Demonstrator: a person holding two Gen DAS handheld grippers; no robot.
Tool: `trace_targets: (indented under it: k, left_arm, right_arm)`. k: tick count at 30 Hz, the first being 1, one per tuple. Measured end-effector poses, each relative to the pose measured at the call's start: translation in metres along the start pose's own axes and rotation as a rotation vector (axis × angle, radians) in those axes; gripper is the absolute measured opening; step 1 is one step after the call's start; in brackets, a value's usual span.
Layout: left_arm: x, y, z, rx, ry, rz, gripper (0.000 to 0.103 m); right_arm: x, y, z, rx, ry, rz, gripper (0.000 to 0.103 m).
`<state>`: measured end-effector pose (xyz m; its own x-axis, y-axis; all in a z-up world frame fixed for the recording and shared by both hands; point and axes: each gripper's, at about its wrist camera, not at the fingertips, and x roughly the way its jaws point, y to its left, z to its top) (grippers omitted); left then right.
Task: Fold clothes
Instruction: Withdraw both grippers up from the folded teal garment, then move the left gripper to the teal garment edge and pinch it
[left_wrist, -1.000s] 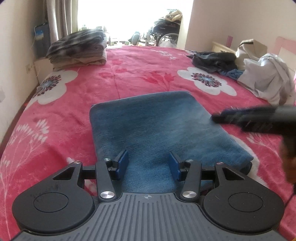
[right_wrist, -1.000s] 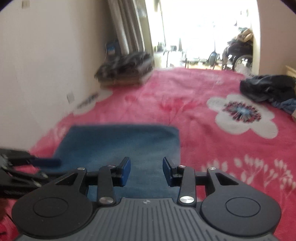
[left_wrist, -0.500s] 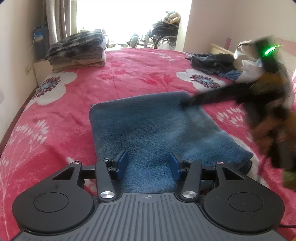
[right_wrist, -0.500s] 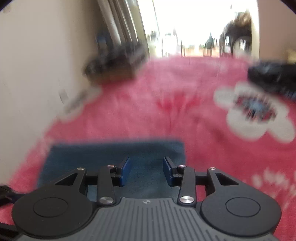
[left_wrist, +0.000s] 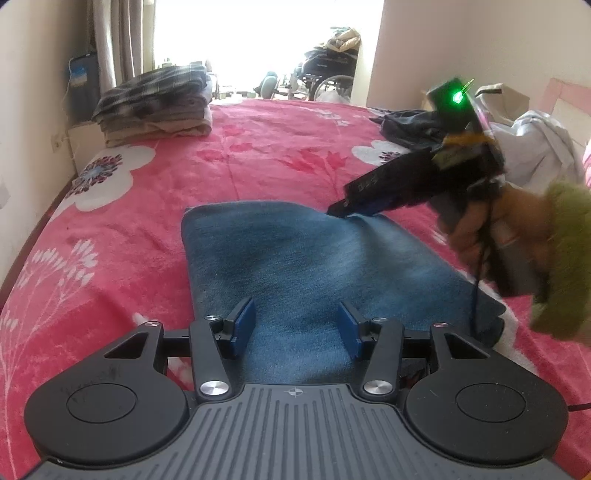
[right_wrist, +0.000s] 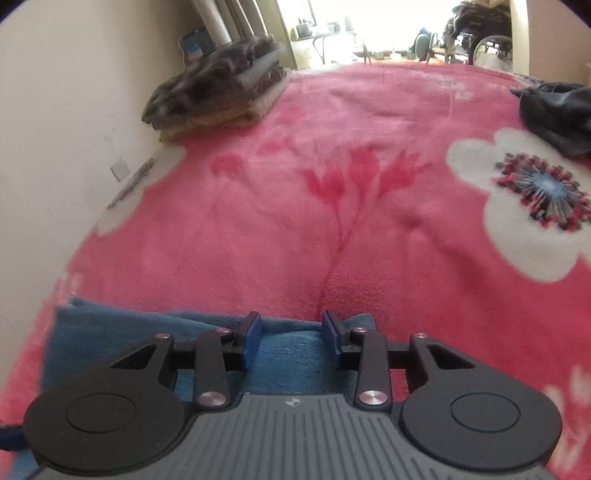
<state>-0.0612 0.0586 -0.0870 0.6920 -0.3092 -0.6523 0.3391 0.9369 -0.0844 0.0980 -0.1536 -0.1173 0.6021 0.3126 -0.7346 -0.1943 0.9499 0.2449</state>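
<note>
A folded blue garment (left_wrist: 310, 258) lies flat on the pink floral blanket (left_wrist: 277, 155). My left gripper (left_wrist: 295, 323) is open and low over the garment's near edge, with blue cloth showing between its fingers. In the left wrist view, my right gripper (left_wrist: 341, 210), held by a hand in a green sleeve, has its tip at the garment's far right corner, where the cloth bunches slightly. In the right wrist view, the right gripper (right_wrist: 291, 332) is open, and its fingers straddle the far edge of the blue garment (right_wrist: 147, 332).
A stack of folded clothes (left_wrist: 155, 107) sits at the back left by the wall. A dark garment (left_wrist: 406, 125) and a white one (left_wrist: 535, 147) lie heaped at the back right. The wall (right_wrist: 74, 129) runs close along the left edge of the bed.
The right gripper has swung from the garment's right side forward to its far edge. The left gripper and the garment's near edge have not moved.
</note>
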Motion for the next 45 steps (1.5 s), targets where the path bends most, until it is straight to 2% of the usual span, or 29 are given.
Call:
trace_targets:
  k: [4, 6, 8, 10, 12, 14, 16, 18, 20, 23, 26, 29, 32, 36, 38, 40, 42, 45]
  left_arm:
    - [0.000, 0.003, 0.000, -0.001, 0.003, -0.010, 0.050]
    - [0.000, 0.004, 0.000, -0.002, 0.000, -0.014, 0.050]
    - [-0.003, 0.004, 0.001, 0.000, -0.003, -0.007, 0.050]
    - [-0.009, 0.003, 0.005, 0.022, -0.027, 0.017, 0.050]
    - [-0.018, 0.003, 0.011, 0.051, -0.064, 0.047, 0.050]
    - [-0.021, 0.008, 0.024, 0.063, -0.096, 0.050, 0.050]
    - [-0.011, 0.012, 0.043, 0.052, -0.084, 0.047, 0.050]
    - [0.011, 0.015, 0.063, 0.034, -0.024, 0.062, 0.050]
    - [0.038, 0.016, 0.075, 0.021, 0.067, 0.108, 0.050]
    - [0.072, 0.016, 0.084, -0.006, 0.194, 0.172, 0.050]
    - [0.080, 0.012, 0.084, 0.005, 0.221, 0.205, 0.051]
    - [0.083, 0.005, 0.084, 0.029, 0.230, 0.236, 0.052]
    - [0.086, -0.001, 0.084, 0.052, 0.239, 0.266, 0.052]
    - [0.086, -0.010, 0.085, 0.088, 0.240, 0.292, 0.052]
    - [0.086, -0.012, 0.085, 0.103, 0.236, 0.302, 0.052]
    - [0.086, -0.015, 0.084, 0.114, 0.234, 0.308, 0.052]
    - [0.087, -0.018, 0.084, 0.132, 0.232, 0.318, 0.052]
    - [0.087, -0.022, 0.083, 0.159, 0.228, 0.334, 0.052]
  right_arm:
    - [-0.032, 0.018, 0.011, -0.030, -0.089, 0.049, 0.040]
    - [-0.049, 0.035, 0.014, -0.076, -0.130, 0.150, 0.040]
    - [-0.053, 0.055, 0.014, -0.142, -0.117, 0.254, 0.040]
    - [-0.049, 0.072, 0.012, -0.194, -0.097, 0.283, 0.039]
    - [-0.048, 0.077, 0.012, -0.189, -0.100, 0.260, 0.039]
    - [-0.055, 0.069, 0.011, -0.130, -0.110, 0.262, 0.039]
    - [-0.066, 0.053, 0.007, -0.067, -0.119, 0.247, 0.039]
    - [-0.080, 0.036, 0.000, -0.029, -0.125, 0.199, 0.039]
    - [-0.088, 0.019, -0.008, -0.009, -0.122, 0.142, 0.039]
    - [-0.082, -0.007, -0.020, 0.030, -0.077, 0.069, 0.039]
    - [-0.052, -0.032, -0.032, 0.077, 0.030, 0.004, 0.039]
    - [-0.047, -0.053, -0.038, 0.194, 0.042, 0.057, 0.039]
    - [-0.070, -0.048, -0.038, 0.168, -0.009, 0.035, 0.038]
    - [-0.102, -0.036, -0.046, 0.100, -0.074, 0.100, 0.038]
    - [-0.098, -0.027, -0.053, 0.043, -0.049, 0.099, 0.038]
    - [-0.082, -0.022, -0.064, 0.001, 0.011, 0.058, 0.038]
    - [-0.073, -0.022, -0.071, -0.001, 0.018, 0.039, 0.038]
    - [-0.086, -0.017, -0.065, 0.002, 0.008, 0.033, 0.038]
